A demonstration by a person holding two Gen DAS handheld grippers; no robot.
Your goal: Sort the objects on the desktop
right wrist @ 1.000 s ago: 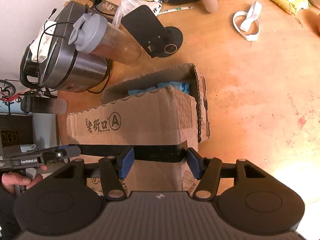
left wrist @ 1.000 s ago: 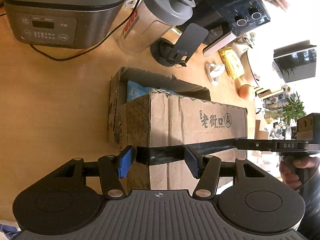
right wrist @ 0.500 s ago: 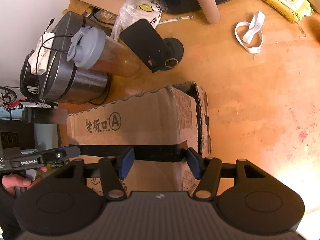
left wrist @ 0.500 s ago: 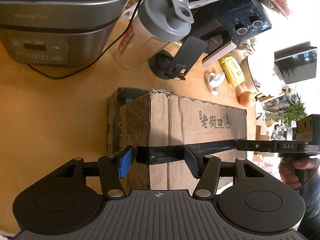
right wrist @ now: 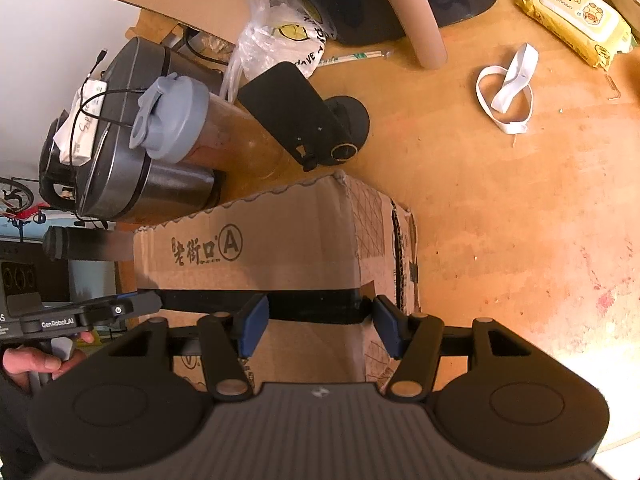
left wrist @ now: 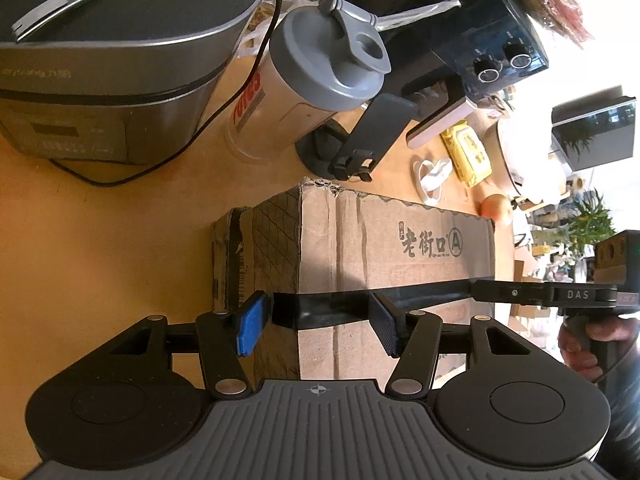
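Two grippers are clenched on one cardboard box (left wrist: 380,248) (right wrist: 280,240), each at a near corner. The box stands on the wooden table (left wrist: 100,240) (right wrist: 500,220), just in front of a black phone stand (left wrist: 372,136) (right wrist: 296,112).

In the left wrist view, the left gripper (left wrist: 318,320) has the box's left corner between its fingers. One blue pad sits by the end of the box and the other on its long side. A dark strip runs across the box right where the pads are. I cannot tell what that strip is.

In the right wrist view, the right gripper (right wrist: 316,322) has the other corner between its fingers in the same way.

Only the left view shows the front of the rice cooker (left wrist: 100,60), a round orange fruit (left wrist: 496,206) past the box, and the person's right hand (left wrist: 592,340) on its handle.

Only the right view shows a plastic bag (right wrist: 280,32) behind the stand and the left hand (right wrist: 36,360).

Both views show the grey-lidded shaker bottle (left wrist: 320,68) (right wrist: 192,128), a white strap (left wrist: 432,172) (right wrist: 506,92) and a yellow pack of wipes (left wrist: 468,152) (right wrist: 572,12).
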